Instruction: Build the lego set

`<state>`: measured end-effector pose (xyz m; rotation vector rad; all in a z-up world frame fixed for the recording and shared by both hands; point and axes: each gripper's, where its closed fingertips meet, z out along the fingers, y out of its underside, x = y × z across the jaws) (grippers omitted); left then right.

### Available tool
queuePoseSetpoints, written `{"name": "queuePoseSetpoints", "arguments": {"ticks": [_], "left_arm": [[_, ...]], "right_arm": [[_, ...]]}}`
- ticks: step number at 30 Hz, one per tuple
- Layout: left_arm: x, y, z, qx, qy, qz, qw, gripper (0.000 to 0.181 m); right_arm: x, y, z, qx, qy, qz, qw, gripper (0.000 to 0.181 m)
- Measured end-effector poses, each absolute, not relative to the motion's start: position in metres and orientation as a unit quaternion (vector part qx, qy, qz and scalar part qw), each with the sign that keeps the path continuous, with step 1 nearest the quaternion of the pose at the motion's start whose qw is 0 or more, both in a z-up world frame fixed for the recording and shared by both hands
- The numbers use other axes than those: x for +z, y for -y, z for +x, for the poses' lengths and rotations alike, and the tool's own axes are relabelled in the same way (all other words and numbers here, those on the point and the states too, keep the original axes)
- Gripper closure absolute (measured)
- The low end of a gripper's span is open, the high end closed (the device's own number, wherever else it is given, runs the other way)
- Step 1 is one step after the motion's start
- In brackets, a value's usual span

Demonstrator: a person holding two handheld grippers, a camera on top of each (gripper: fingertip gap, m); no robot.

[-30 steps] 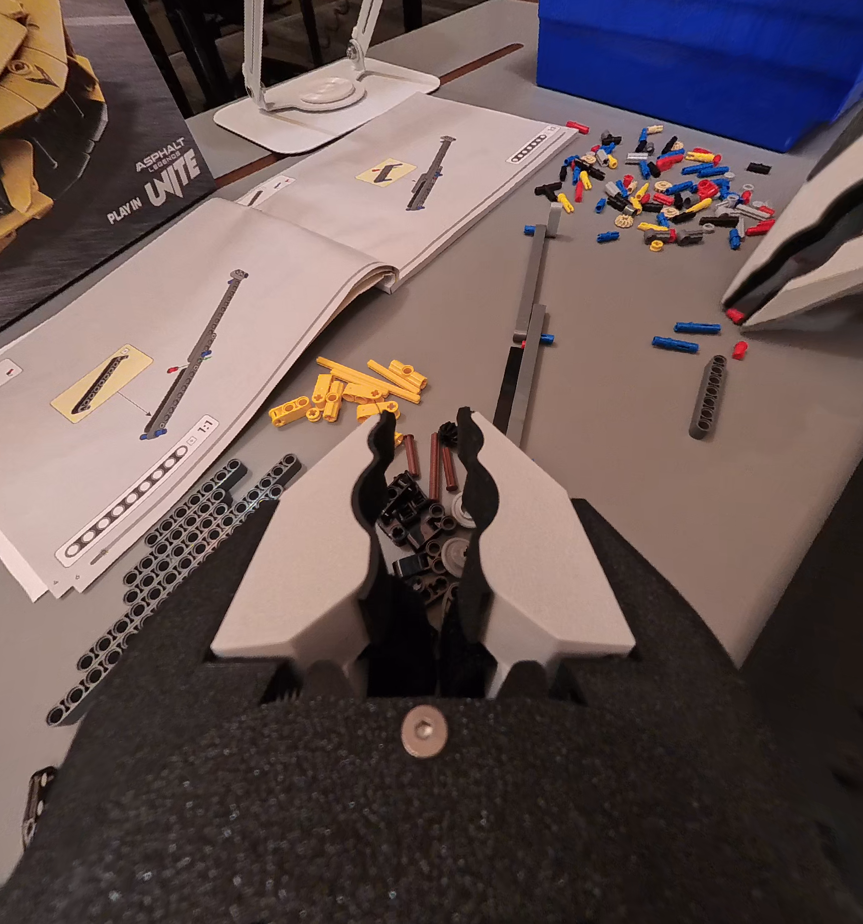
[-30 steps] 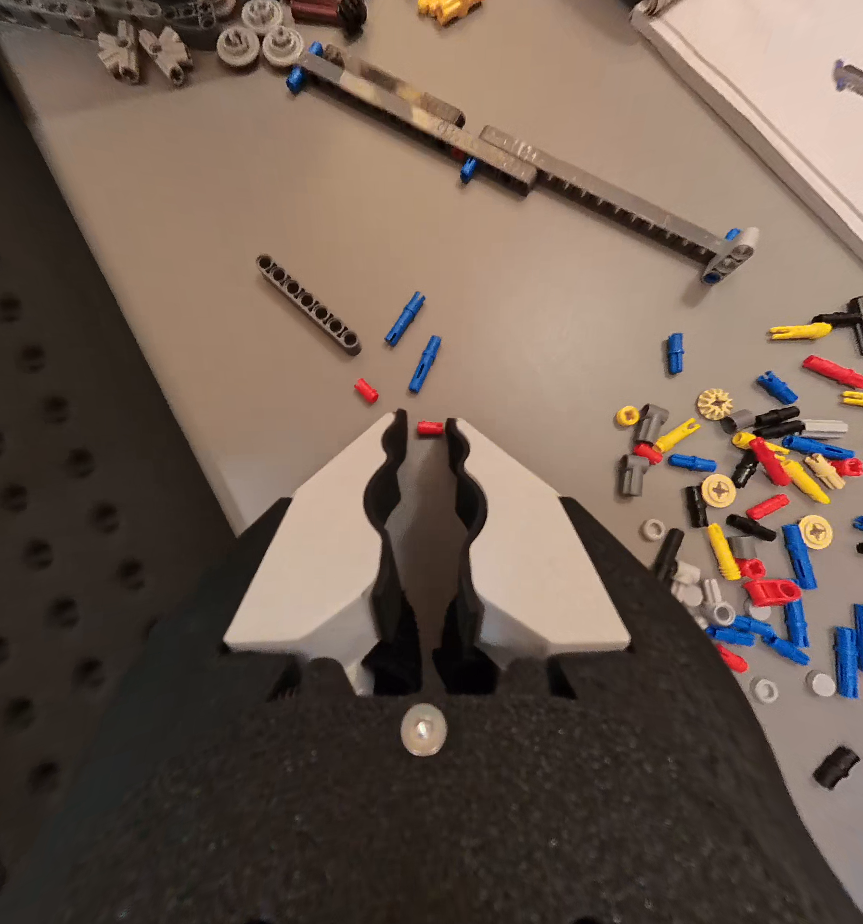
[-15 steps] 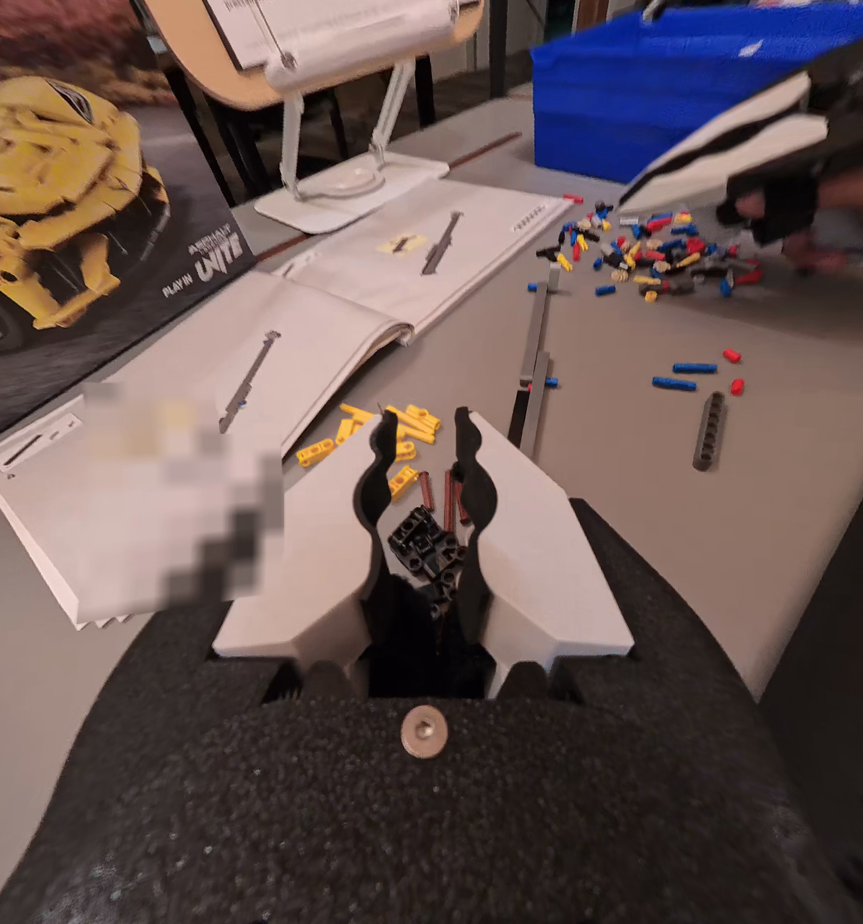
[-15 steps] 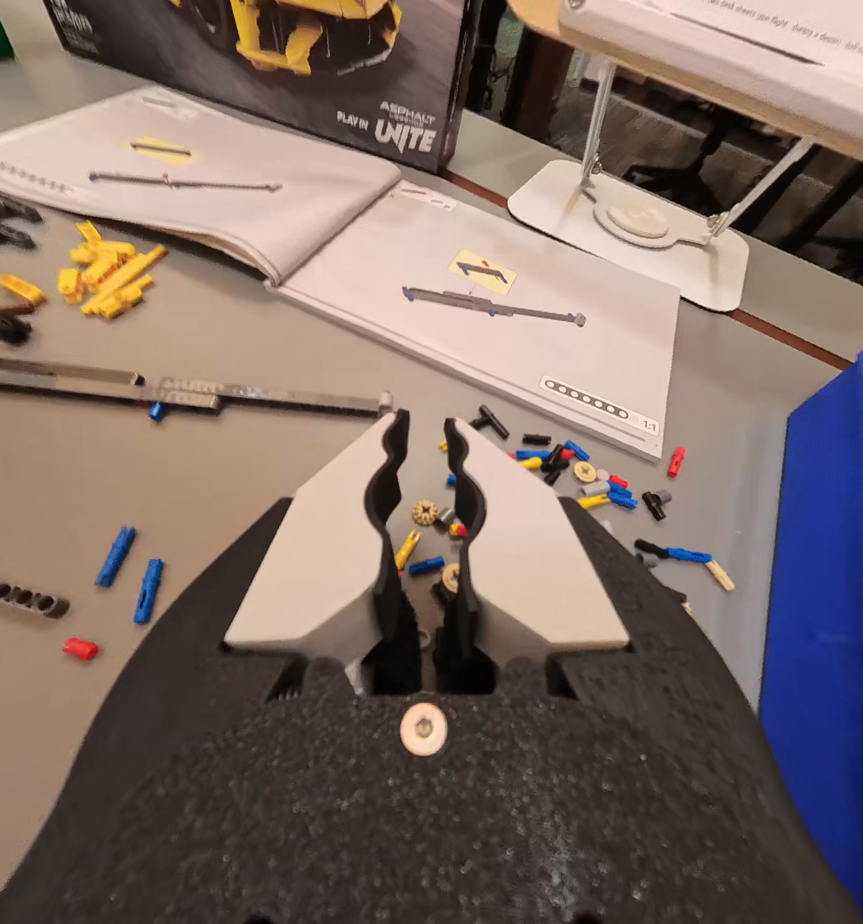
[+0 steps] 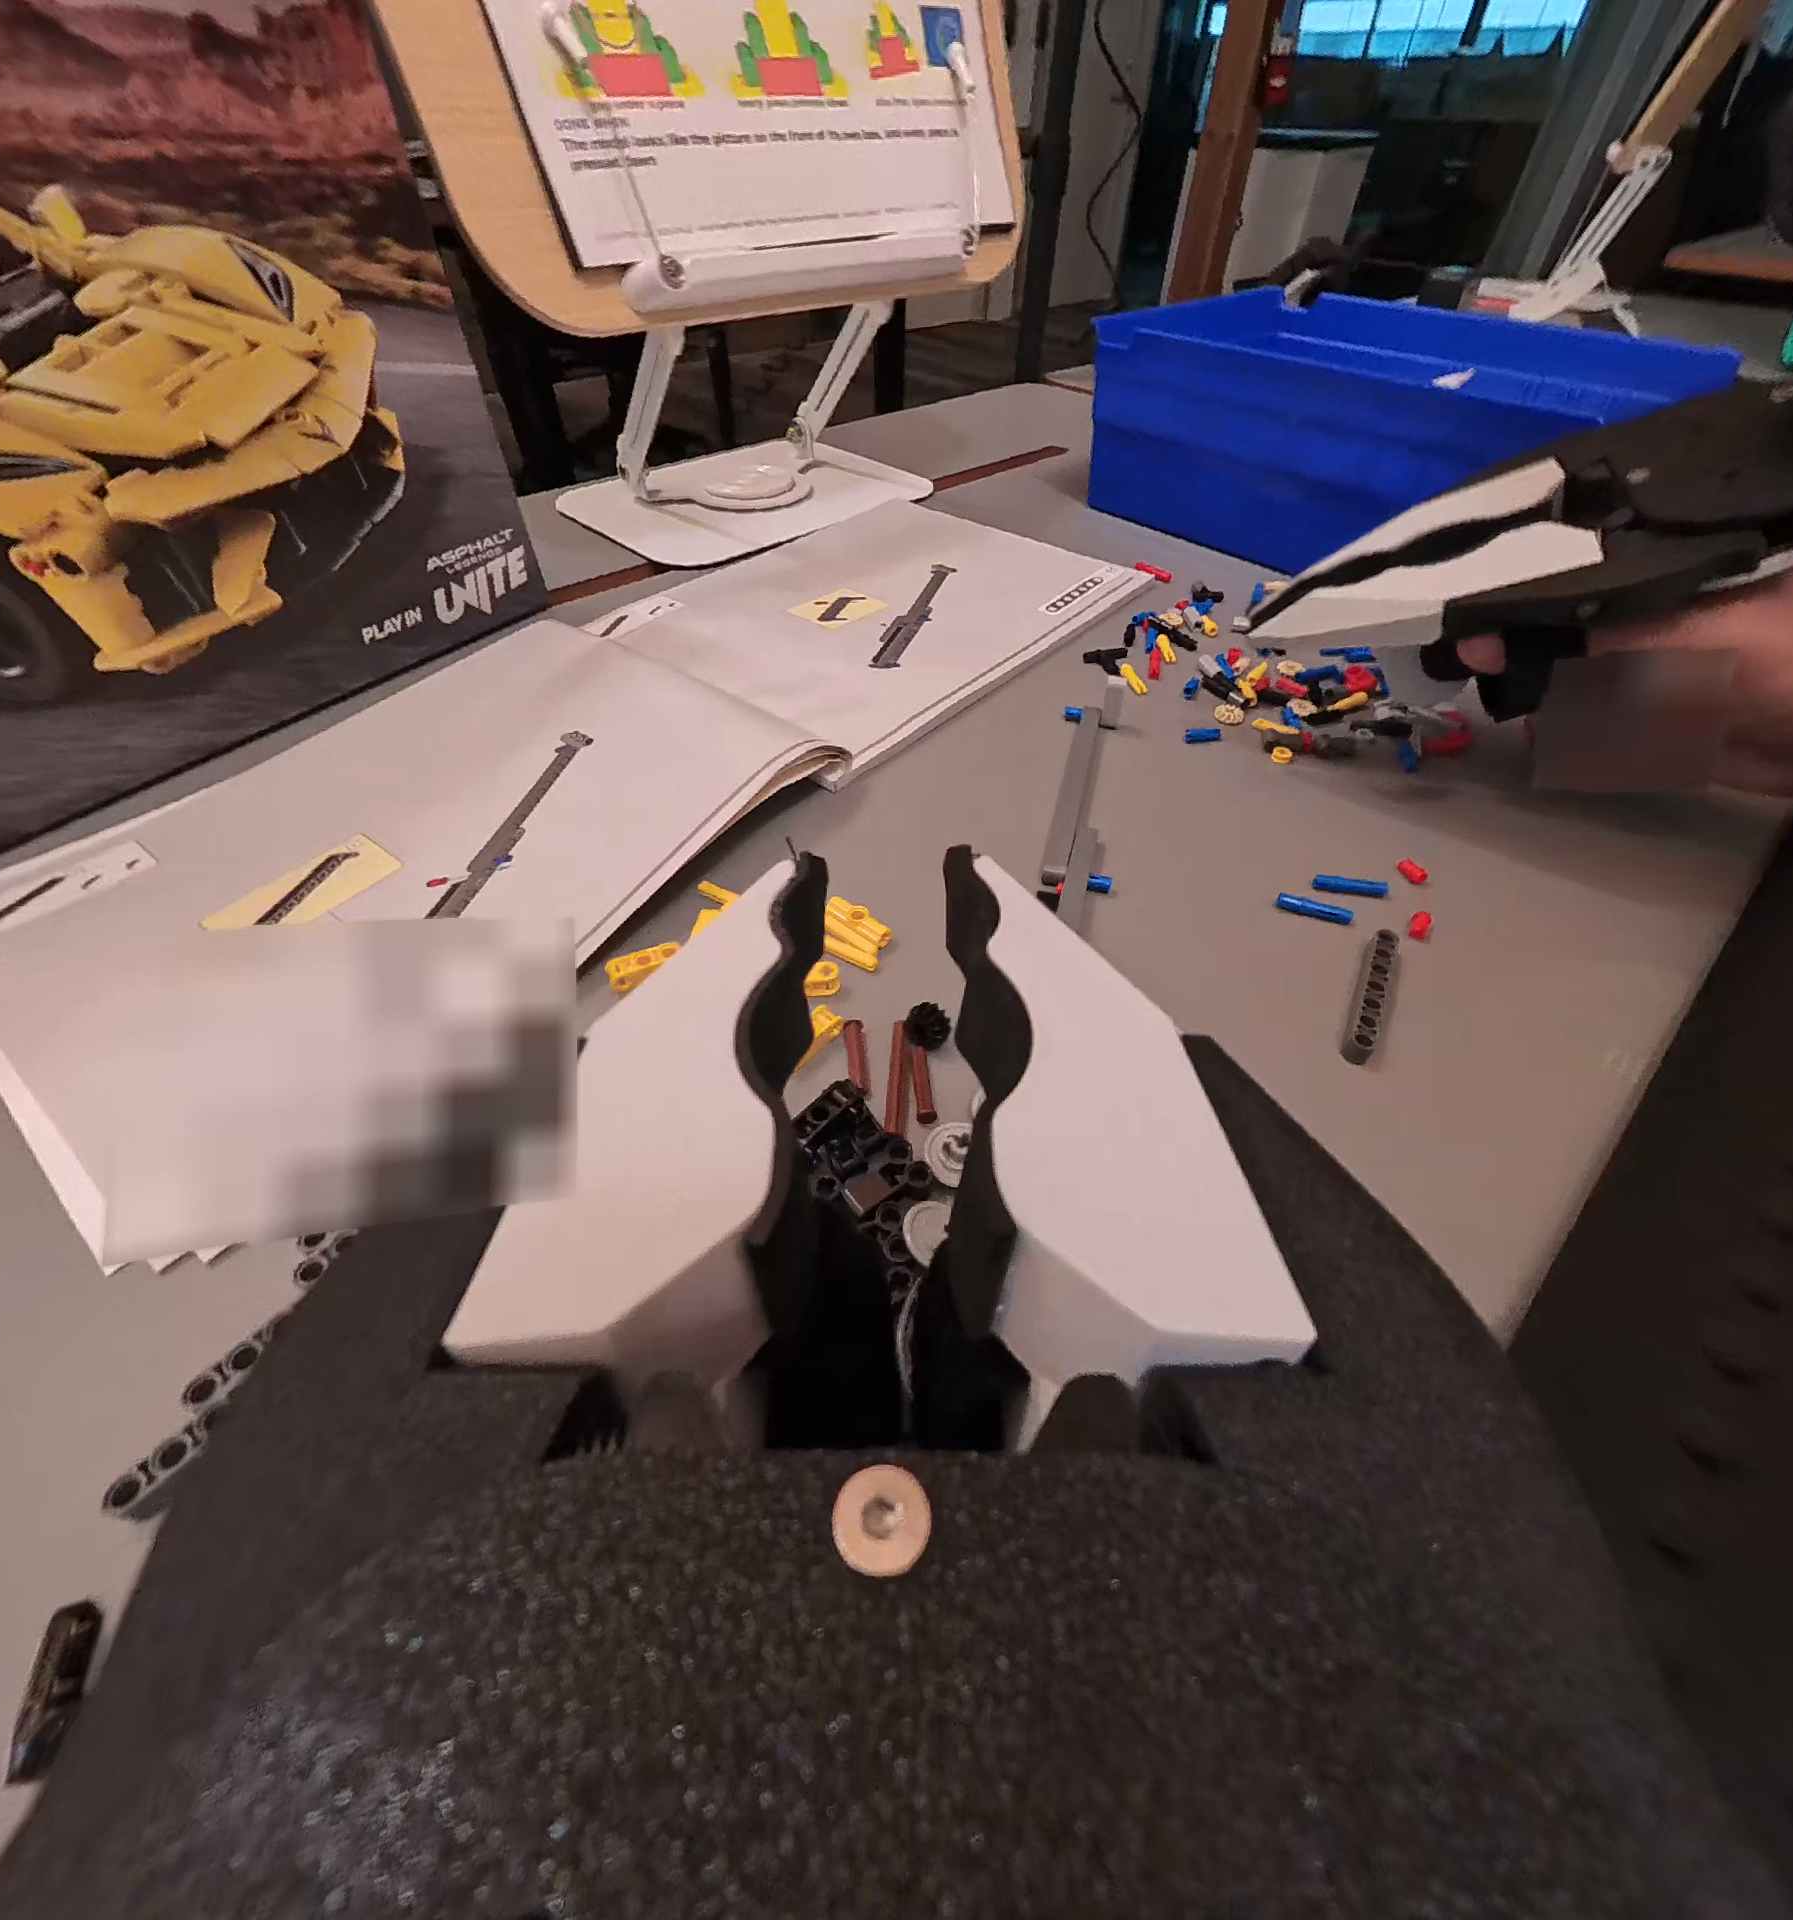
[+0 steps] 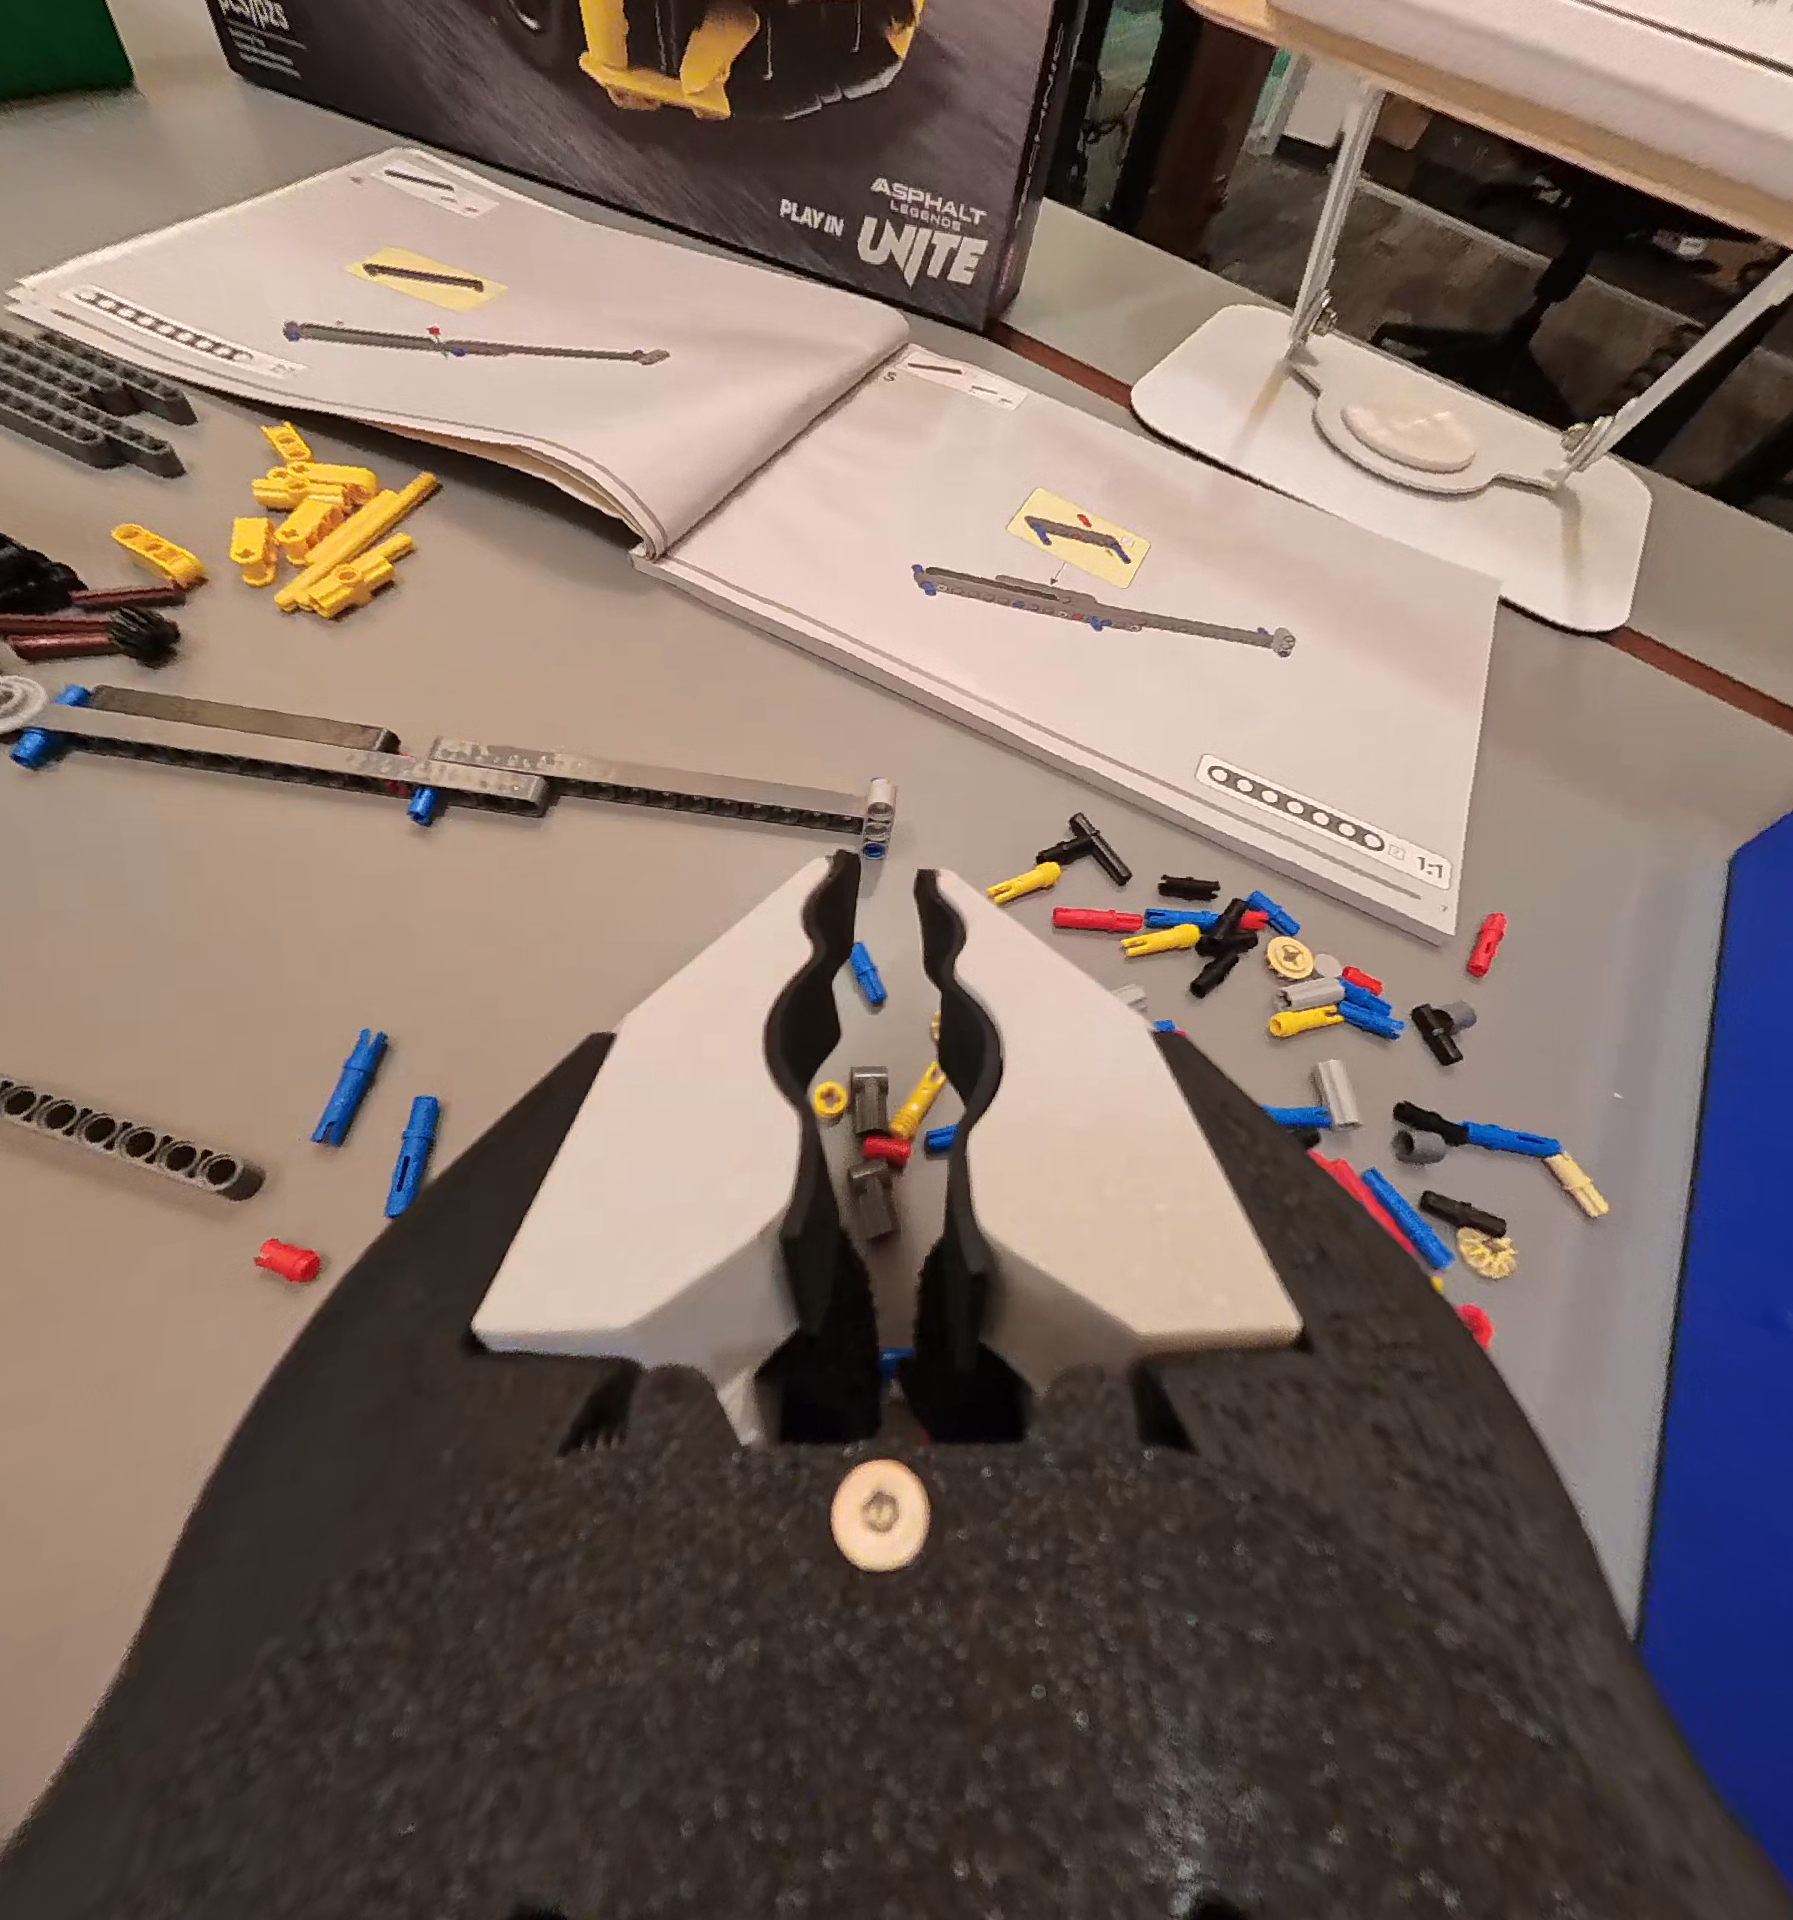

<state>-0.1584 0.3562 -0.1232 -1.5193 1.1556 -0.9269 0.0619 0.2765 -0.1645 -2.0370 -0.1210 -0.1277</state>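
Note:
My left gripper [image 5: 881,857] is open and empty above a heap of small black parts [image 5: 850,1138] and brown axles [image 5: 902,1060]. My right gripper [image 6: 884,868] is open by a narrow gap, empty, and hovers over a scatter of small coloured pins [image 6: 1287,987]. It also shows in the left wrist view [image 5: 1247,623], held by a hand. A long grey beam assembly [image 6: 456,774] with blue pins lies ahead of it to the left. A short dark grey beam [image 6: 107,1132], two blue pins [image 6: 352,1086] and a red pin [image 6: 287,1259] lie to the left.
An open instruction booklet [image 6: 767,499] lies behind the parts, with the set's box [image 6: 767,125] and a white document stand [image 6: 1391,436] farther back. A blue bin [image 6: 1785,1247] stands on the right. Yellow parts [image 6: 320,520] and black beams [image 6: 50,384] lie left. There is about 25 cm between the tips of the two grippers. From the right gripper's tips to the red pin [image 6: 287,1259] is close to 12 cm. Seen from the left wrist view [image 5: 1418,922] as well.
My right gripper has left the red pin near the table's edge, swung over to the coloured pin scatter and tilted up. My left gripper has tilted up and stands a little wider.

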Motion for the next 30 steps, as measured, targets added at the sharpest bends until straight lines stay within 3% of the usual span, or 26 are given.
{"name": "queuePoseSetpoints", "arguments": {"ticks": [10,17,20,23,26,30], "left_arm": [[-0.123,-0.358,-0.165,-0.389,-0.457,-0.638,0.483,0.159],[-0.127,-0.336,-0.154,-0.388,-0.511,-0.609,0.466,0.144],[-0.134,-0.295,-0.136,-0.391,-0.592,-0.561,0.427,0.148],[-0.169,-0.246,-0.117,-0.361,-0.691,-0.531,0.331,0.147],[-0.197,-0.237,-0.098,-0.291,-0.741,-0.515,0.319,0.157],[-0.204,-0.23,-0.091,-0.289,-0.755,-0.512,0.289,0.156]], "right_arm": [[-0.165,-0.273,0.059,-0.044,0.044,-0.851,0.522,0.172],[-0.163,-0.273,0.054,-0.033,0.051,-0.847,0.529,0.172],[-0.164,-0.274,0.051,-0.027,0.054,-0.848,0.527,0.172],[-0.165,-0.274,0.046,-0.022,0.063,-0.847,0.527,0.172],[-0.163,-0.274,0.04,-0.014,0.076,-0.844,0.531,0.172],[-0.161,-0.273,0.033,-0.001,0.09,-0.839,0.536,0.172]]}}
